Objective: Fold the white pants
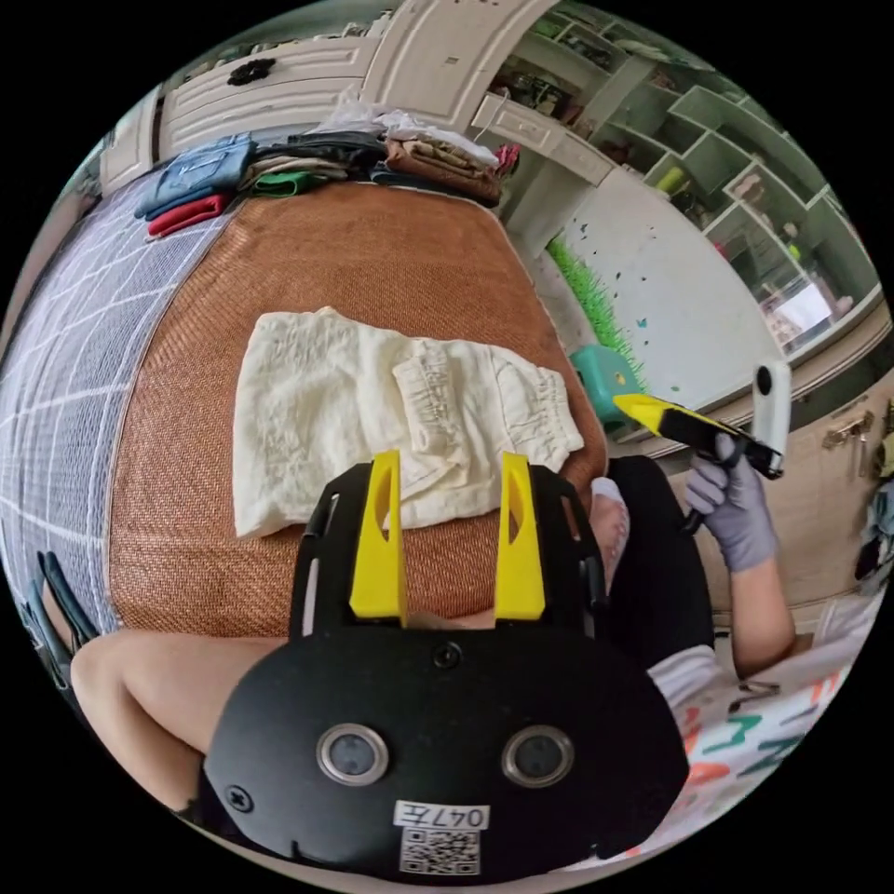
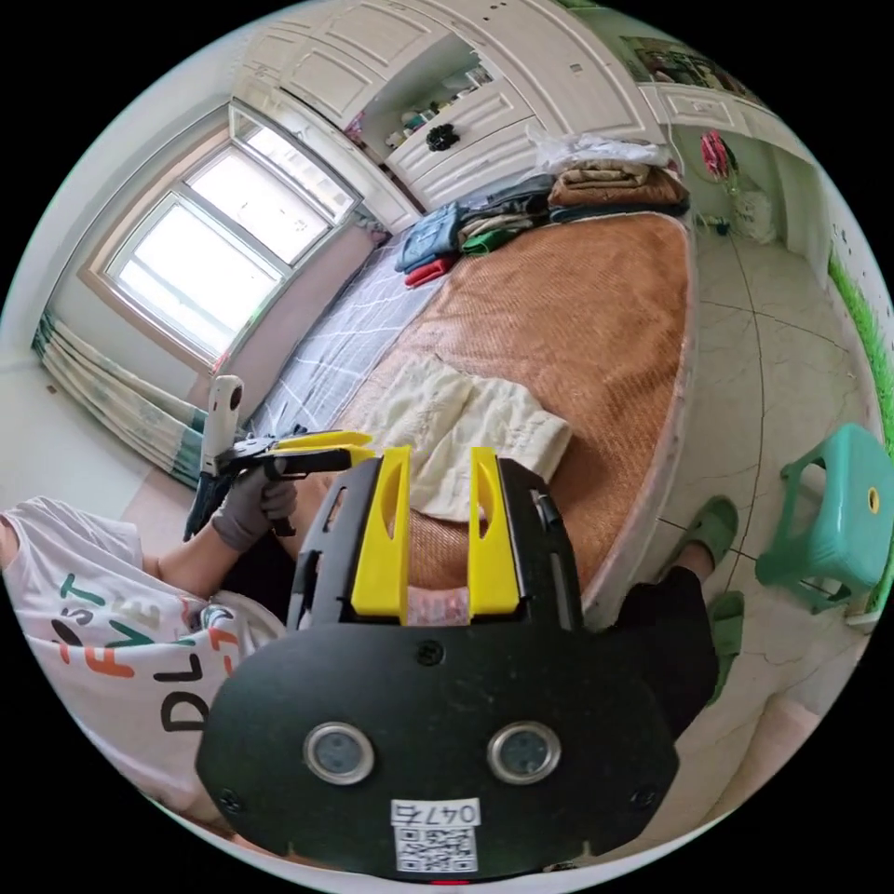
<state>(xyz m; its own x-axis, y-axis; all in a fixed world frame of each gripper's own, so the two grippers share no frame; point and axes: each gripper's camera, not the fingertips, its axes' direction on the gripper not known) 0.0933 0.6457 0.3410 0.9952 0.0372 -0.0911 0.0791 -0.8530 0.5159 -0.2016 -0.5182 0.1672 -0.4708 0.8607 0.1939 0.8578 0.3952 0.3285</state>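
Observation:
The white pants lie folded into a flat rectangle on the brown woven mat of a bed, waistband end toward the bed's edge. My left gripper hovers open just above their near edge, with nothing between its yellow jaws. My right gripper is held by a gloved hand off the bed's side, away from the cloth. In the right gripper view the pants lie beyond my open right gripper, and the left gripper is held up in a gloved hand on the left.
Stacks of folded clothes sit at the bed's far end. A checked sheet covers the bed beside the mat. A green stool and slippers are on the tiled floor. The person's knee rests near the mat.

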